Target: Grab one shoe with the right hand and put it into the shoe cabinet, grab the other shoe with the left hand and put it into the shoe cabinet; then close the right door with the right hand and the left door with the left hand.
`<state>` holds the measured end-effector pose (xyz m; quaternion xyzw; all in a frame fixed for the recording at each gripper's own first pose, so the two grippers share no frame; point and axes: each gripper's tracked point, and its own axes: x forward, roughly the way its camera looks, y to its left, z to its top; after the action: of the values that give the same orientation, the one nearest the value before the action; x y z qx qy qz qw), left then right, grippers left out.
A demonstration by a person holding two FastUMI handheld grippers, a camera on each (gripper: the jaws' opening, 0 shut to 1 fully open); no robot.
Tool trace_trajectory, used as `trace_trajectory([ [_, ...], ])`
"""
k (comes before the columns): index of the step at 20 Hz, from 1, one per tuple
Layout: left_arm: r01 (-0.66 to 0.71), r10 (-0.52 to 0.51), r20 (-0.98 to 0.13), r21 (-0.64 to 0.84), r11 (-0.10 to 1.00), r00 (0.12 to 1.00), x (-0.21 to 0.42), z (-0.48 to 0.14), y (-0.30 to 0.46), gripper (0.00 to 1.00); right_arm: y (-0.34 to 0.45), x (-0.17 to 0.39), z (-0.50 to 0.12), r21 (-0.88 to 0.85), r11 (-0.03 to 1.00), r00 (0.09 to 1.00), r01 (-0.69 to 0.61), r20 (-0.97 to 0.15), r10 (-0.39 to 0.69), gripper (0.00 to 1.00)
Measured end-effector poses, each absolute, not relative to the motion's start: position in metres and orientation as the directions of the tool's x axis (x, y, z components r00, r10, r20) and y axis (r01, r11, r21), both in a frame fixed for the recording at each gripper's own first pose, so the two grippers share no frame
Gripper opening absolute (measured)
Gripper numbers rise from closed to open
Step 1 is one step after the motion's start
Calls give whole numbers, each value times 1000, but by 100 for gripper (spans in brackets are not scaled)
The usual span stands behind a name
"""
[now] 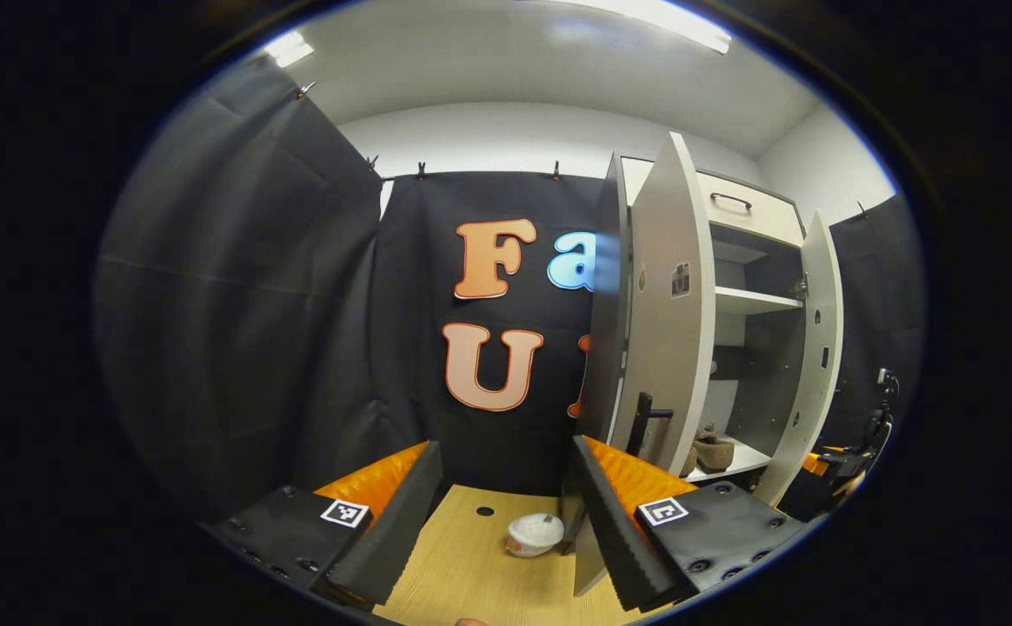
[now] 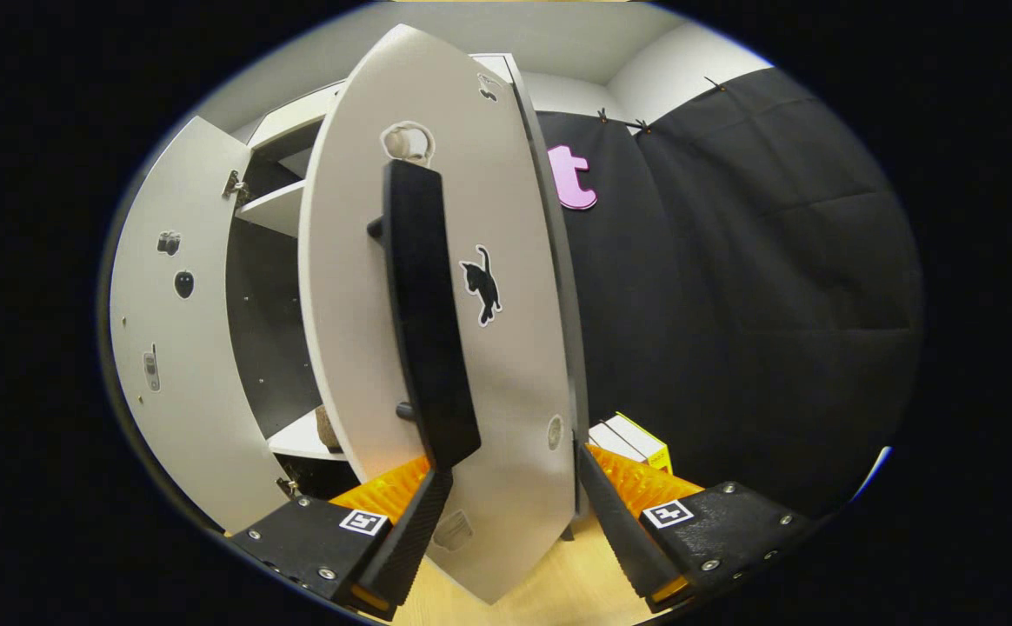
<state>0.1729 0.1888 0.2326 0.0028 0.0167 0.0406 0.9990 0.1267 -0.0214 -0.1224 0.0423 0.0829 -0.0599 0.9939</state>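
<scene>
Two cabinet doors are seen standing open. In the left gripper view, the left door (image 1: 667, 304) is turned edge-on just beyond the right finger of the left gripper (image 1: 506, 530), whose fingers are spread wide with nothing held between them; open tabletop (image 1: 462, 556) is seen ahead of them, with one small white tub (image 1: 534, 534) lying near the door's lower edge. Past that door, the cabinet (image 1: 754, 261) interior is shown with two shelves, and at least one brown shoe (image 1: 713, 452) is seen on the lower one; whether a second lies beside it cannot be told. The right door (image 1: 815, 348) is swung out on the far side. In the right gripper view, the right gripper (image 2: 510, 522) is held wide apart around the lower edge of that door (image 2: 506, 348), its left finger close under the black handle (image 2: 423, 322), with no contact that can be made out. One yellow-and-white box (image 2: 632, 439) is seen on the table behind the door.
</scene>
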Motion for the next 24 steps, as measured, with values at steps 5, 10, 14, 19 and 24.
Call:
trace_trajectory([
  [5, -89, 89, -56, 5, 996, 994, 177, 215, 201, 96, 21, 157, -139, 43, 996, 981, 73, -183, -64, 92],
  [10, -73, 72, -87, -13, 997, 994, 185, 195, 198, 96, 25, 155, -142, 7, 997, 980, 72, -185, -70, 91],
  [14, -36, 37, -95, 10, 999, 995, 200, 175, 182, 94, 17, 133, -139, -3, 997, 981, 73, -181, -72, 91],
  [19, 17, -18, -127, -5, 1000, 992, 222, 132, 150, 97, 12, 101, -123, -19, 998, 984, 58, -165, -60, 91],
  [24, 24, -24, -188, -1, 1000, 982, 243, 81, 130, 95, 17, 70, -105, -35, 999, 988, 9, -154, -15, 91],
])
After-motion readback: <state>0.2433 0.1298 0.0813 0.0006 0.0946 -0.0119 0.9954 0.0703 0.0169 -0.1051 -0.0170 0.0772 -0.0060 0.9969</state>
